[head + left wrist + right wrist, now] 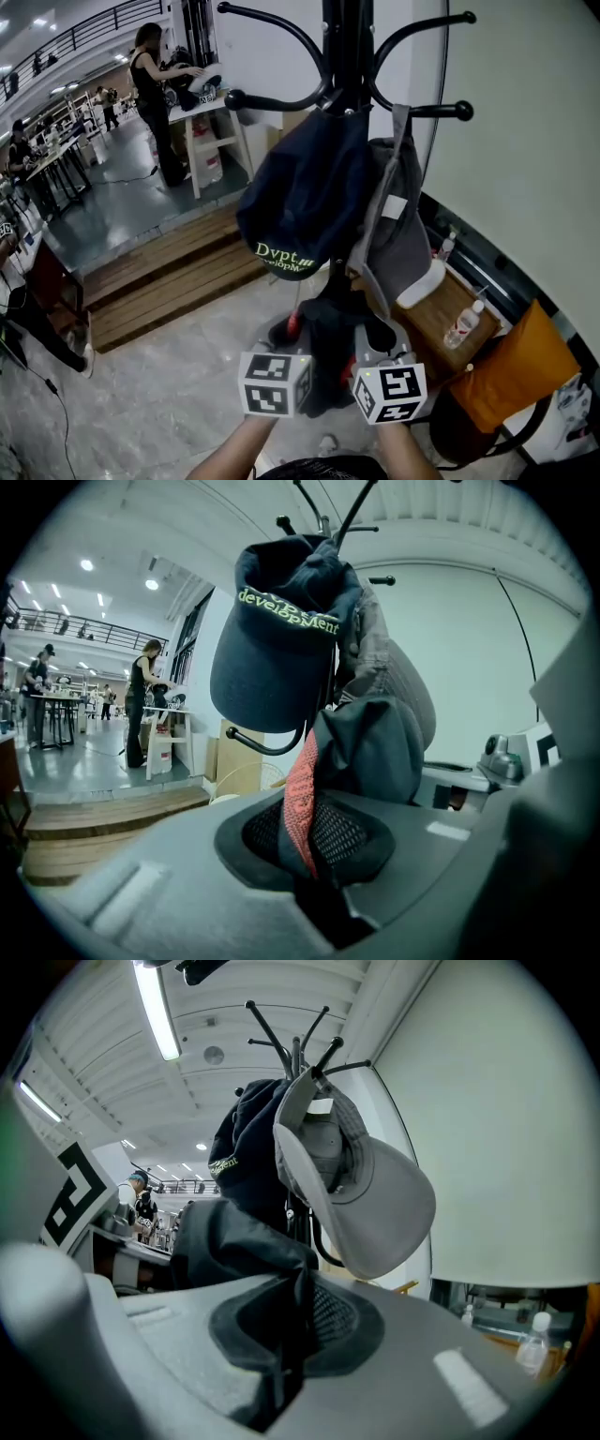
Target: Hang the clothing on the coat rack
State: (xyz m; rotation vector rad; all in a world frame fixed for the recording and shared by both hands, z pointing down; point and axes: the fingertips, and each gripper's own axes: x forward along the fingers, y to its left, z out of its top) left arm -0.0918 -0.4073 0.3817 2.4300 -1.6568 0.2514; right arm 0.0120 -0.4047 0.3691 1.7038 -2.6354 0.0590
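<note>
A black coat rack (344, 37) stands in front of me with a navy cap (300, 197) and a grey cap (398, 234) hanging on its hooks. Below them I hold a black garment (330, 352) with a red trim between both grippers. My left gripper (281, 339) is shut on its red-edged fold (302, 803). My right gripper (373, 345) is shut on another black fold (248, 1241). The navy cap (281, 639) and the grey cap (361, 1185) hang just above the held cloth in the gripper views.
A wooden stand (450, 314) with bottles (464, 323) sits right of the rack by the white wall. An orange bag (511, 370) lies lower right. Wooden steps (169, 272) run at the left. A person (152, 94) stands at a far white table.
</note>
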